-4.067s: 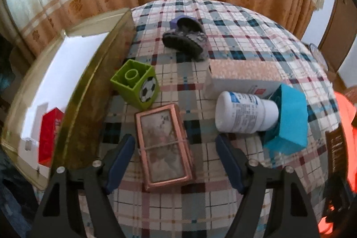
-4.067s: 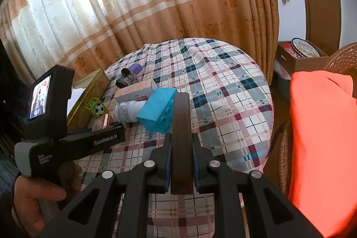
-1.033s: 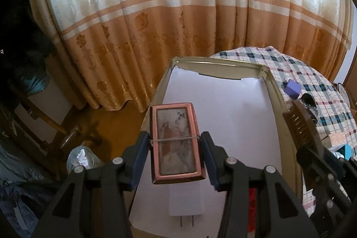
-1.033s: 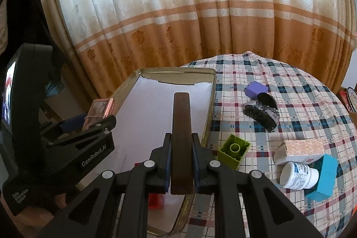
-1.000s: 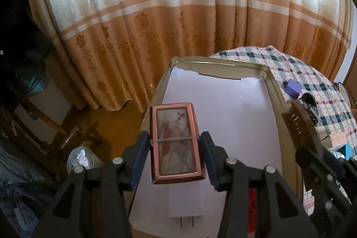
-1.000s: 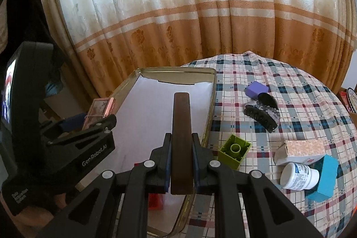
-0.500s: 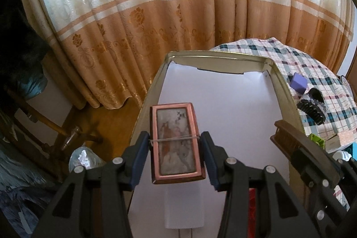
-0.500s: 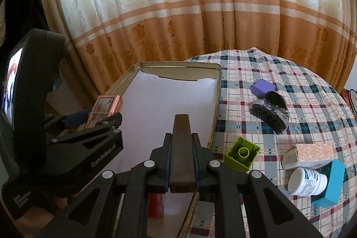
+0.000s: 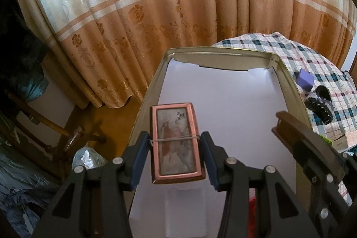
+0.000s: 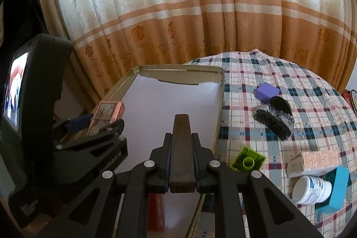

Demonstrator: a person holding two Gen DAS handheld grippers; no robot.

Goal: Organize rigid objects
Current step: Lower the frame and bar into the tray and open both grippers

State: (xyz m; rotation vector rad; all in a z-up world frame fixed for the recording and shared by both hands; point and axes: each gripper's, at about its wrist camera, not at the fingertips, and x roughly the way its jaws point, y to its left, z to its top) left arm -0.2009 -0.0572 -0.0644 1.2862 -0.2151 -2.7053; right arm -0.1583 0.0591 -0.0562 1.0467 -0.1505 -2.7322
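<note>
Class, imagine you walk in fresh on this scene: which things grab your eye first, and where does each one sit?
First, the copper-framed picture clamped in the left tool, held over the near left edge of the white-lined tin tray. Next, the dark wooden bar gripped in the right tool, pointing over the tray. Behind hangs the cream and orange curtain.

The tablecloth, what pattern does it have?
The tablecloth is plaid: cream crossed with teal, grey-blue and dark red bands. It shows best in the right wrist view.

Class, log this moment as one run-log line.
left gripper: holds copper-framed picture tile over paper-lined metal tray | right gripper: shut on dark wooden bar
</note>
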